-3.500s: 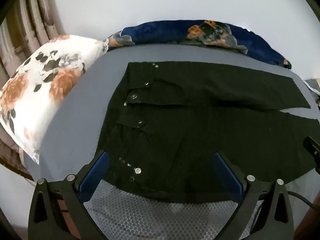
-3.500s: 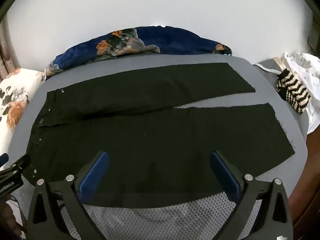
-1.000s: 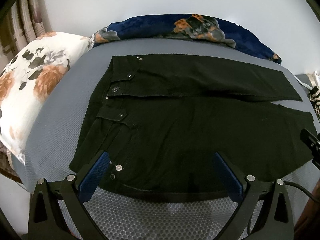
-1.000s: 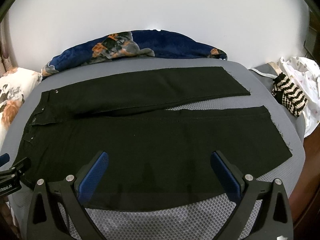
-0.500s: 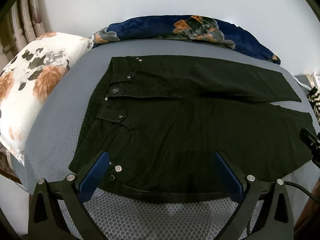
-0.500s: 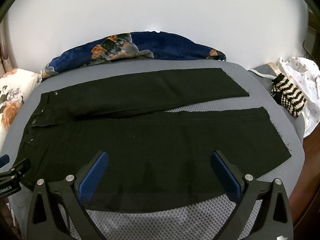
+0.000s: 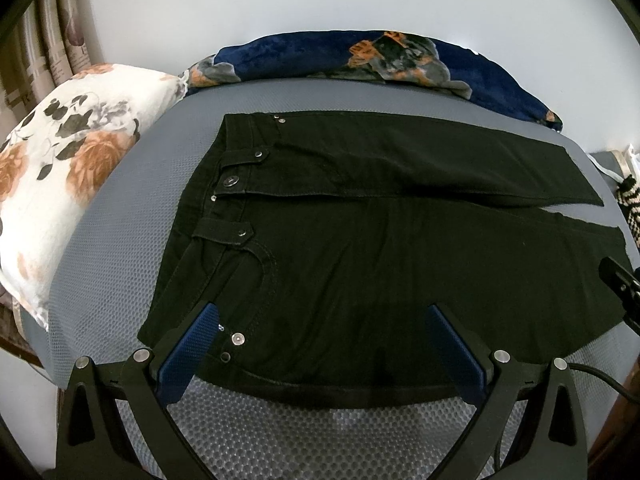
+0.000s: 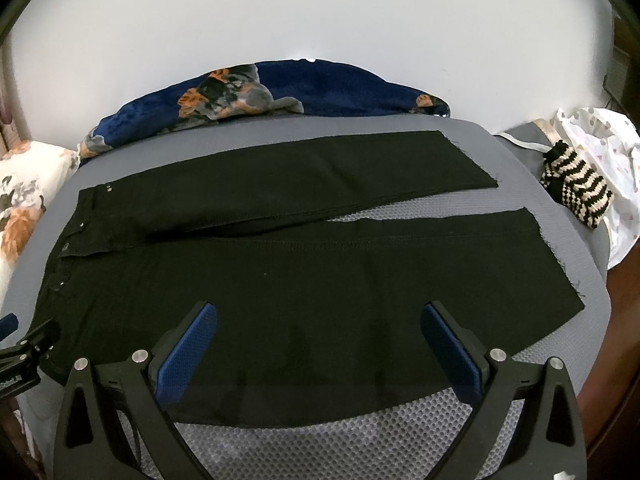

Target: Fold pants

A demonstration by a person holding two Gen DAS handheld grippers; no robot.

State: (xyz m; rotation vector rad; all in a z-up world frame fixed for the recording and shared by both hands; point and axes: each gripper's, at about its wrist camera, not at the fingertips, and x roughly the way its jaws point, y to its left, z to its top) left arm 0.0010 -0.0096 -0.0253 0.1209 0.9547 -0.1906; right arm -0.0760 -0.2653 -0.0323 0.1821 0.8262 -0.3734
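Note:
Black pants (image 7: 360, 240) lie flat on a grey mesh mattress (image 7: 112, 248), waist to the left, both legs running right. In the right wrist view the pants (image 8: 320, 280) show both leg ends, with a gap between them. My left gripper (image 7: 320, 320) is open and empty above the near edge by the waistband and hip pocket. My right gripper (image 8: 318, 316) is open and empty above the near leg's near edge. Each gripper's body shows at the other view's side edge.
A floral white pillow (image 7: 60, 184) lies left of the waist. A dark blue floral blanket (image 7: 360, 56) lies along the far edge by the white wall. A striped knit item (image 8: 576, 192) and a white cloth (image 8: 608, 148) lie to the right. Mattress edge runs near.
Both grippers drew back and rose slightly since 3.5 s ago, so more of the pants shows. The waist area looks smoother. Little differs in the last second.

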